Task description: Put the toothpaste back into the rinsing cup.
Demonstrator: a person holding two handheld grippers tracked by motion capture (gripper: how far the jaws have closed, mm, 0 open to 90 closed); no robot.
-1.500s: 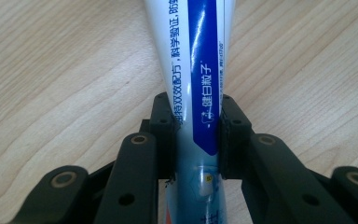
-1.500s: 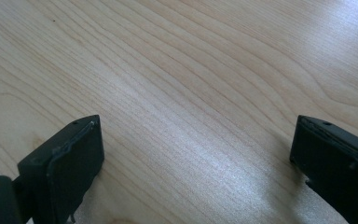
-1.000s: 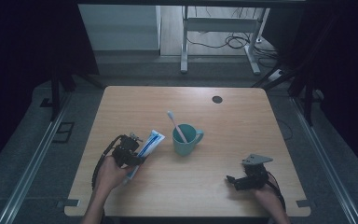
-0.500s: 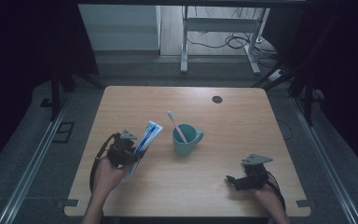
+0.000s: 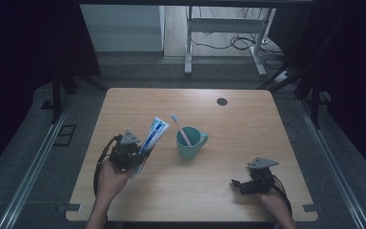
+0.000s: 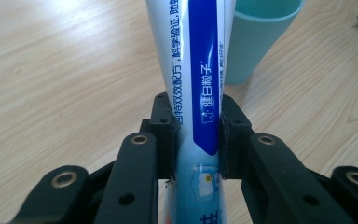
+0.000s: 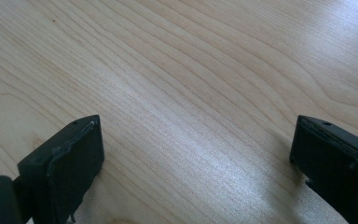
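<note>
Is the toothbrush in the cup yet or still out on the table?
In. The toothbrush stands leaning inside the teal cup, head poking above the rim. The toothpaste tube is outside the cup.

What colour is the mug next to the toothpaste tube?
Teal mug, seen best in the high view, with a toothbrush standing inside.

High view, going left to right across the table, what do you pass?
Left gripper → toothpaste tube → teal mug holding a toothbrush → right gripper.
</note>
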